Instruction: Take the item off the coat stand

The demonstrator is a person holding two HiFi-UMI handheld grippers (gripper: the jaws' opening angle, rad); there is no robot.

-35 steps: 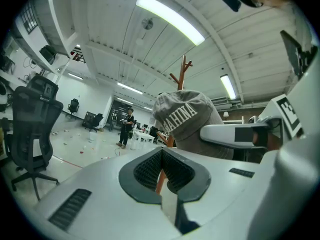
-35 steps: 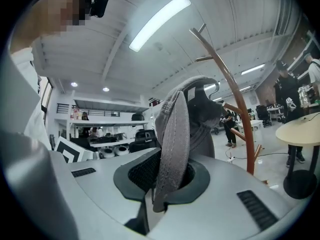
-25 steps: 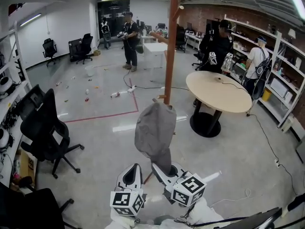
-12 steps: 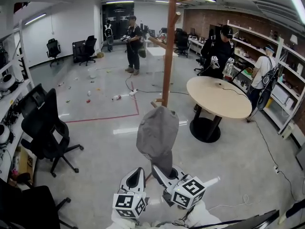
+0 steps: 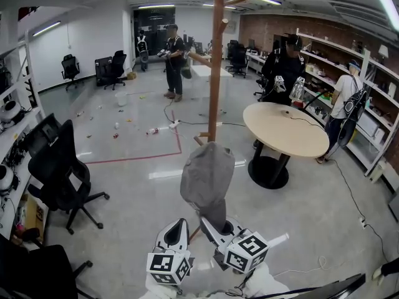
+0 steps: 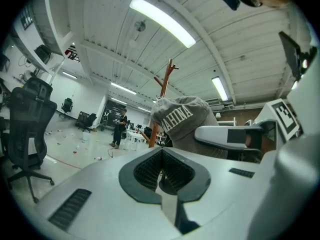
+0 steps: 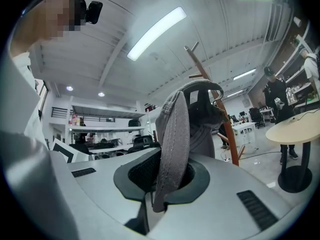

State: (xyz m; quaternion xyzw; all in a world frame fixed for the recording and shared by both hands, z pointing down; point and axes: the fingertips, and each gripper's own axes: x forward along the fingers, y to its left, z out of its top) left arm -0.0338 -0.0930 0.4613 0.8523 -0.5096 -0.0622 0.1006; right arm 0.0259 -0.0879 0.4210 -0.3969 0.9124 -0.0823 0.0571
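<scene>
Right claw [image 7: 160, 184] nips the grey cap [image 5: 206, 176] by its brim, seemingly lifting it clear of the coat stand [image 5: 215, 73]; left claw [image 6: 161, 171] closed, empty.

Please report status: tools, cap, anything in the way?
Right tool shut on cap brim. Left tool shut, empty. Cap off the stand, held up in front of it. Table off to the right, apart.

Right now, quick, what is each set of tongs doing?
Left tongs: closed, nothing between them.
Right tongs: closed on the brim of the grey cap.
</scene>
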